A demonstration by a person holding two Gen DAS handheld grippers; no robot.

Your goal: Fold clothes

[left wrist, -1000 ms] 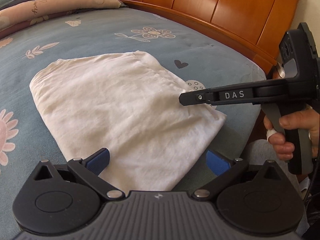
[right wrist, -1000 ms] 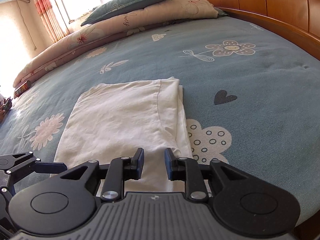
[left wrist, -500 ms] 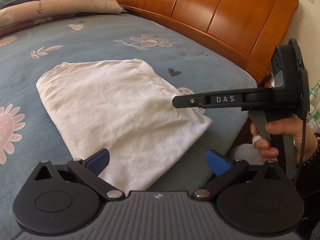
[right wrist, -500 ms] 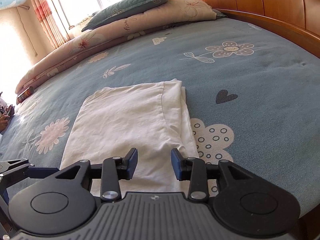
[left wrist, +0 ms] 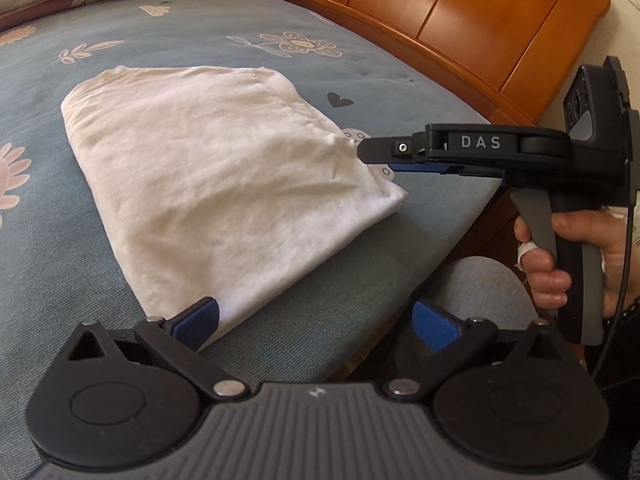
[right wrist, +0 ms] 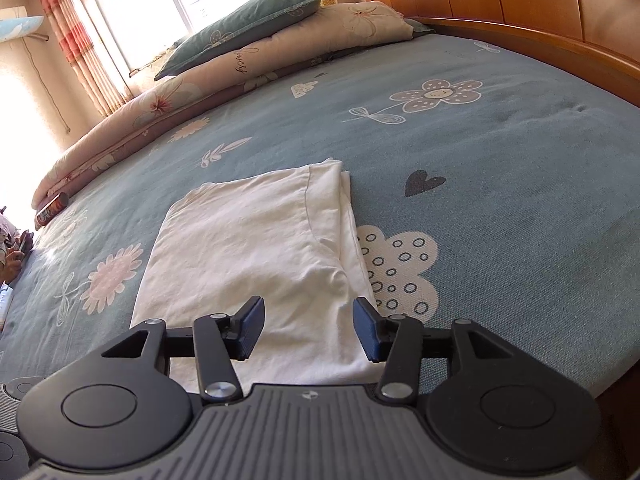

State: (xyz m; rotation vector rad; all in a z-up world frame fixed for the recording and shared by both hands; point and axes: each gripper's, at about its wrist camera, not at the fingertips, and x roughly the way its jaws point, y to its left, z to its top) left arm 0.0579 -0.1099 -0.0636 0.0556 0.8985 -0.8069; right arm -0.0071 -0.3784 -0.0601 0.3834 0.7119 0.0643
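A white folded garment (left wrist: 224, 184) lies flat on the blue flowered bedsheet near the bed's front edge; it shows too in the right wrist view as the same garment (right wrist: 260, 252). My left gripper (left wrist: 316, 322) is open above the garment's near corner, holding nothing. My right gripper (right wrist: 308, 328) is open over the garment's near edge, its jaws wide apart and empty. Seen from the left wrist view, the right gripper (left wrist: 368, 156) hovers just above the garment's right side, held by a hand (left wrist: 560, 264).
A wooden headboard (left wrist: 460, 28) runs along the right. A rolled quilt and pillow (right wrist: 248, 48) lie at the bed's far side. A small can (right wrist: 52, 210) rests at the left edge. The bed's front edge (left wrist: 400, 300) drops off close to both grippers.
My right gripper's jaws have spread from nearly closed to wide apart. Both grippers have drawn back slightly toward the bed's front edge. The garment stays in place.
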